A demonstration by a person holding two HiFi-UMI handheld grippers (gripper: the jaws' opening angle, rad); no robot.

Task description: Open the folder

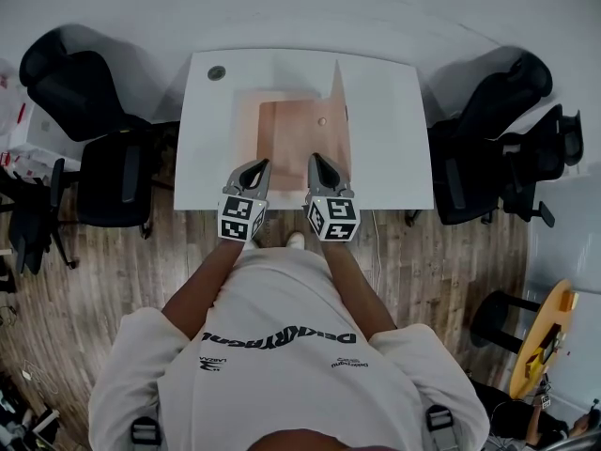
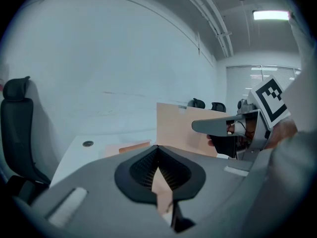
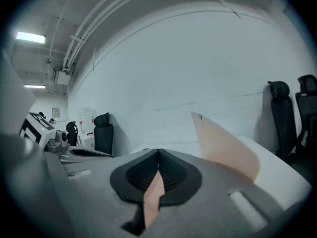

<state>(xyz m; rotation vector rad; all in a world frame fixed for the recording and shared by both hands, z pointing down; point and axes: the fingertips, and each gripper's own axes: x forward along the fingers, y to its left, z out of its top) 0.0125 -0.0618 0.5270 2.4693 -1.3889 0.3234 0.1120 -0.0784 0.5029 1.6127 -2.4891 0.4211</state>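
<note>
A tan folder [image 1: 293, 132] lies on the white table [image 1: 390, 163]. Its cover [image 1: 339, 97] stands up on edge along the right side. My left gripper [image 1: 257, 167] is at the folder's near edge, shut on a tan layer of the folder [image 2: 162, 183]. Just to its right, my right gripper [image 1: 315, 160] is shut on a tan strip of the cover [image 3: 154, 198]. In the right gripper view the raised cover [image 3: 225, 145] curves up ahead of the right gripper [image 3: 158, 155]. In the left gripper view the left gripper [image 2: 158, 150] sits in front of the upright cover [image 2: 177, 129].
A round cable hole [image 1: 217, 72] is in the table's far left corner. Black office chairs stand to the left [image 1: 89, 97] and to the right [image 1: 502, 139] of the table. A yellow round stand [image 1: 545, 338] is on the wooden floor at the lower right.
</note>
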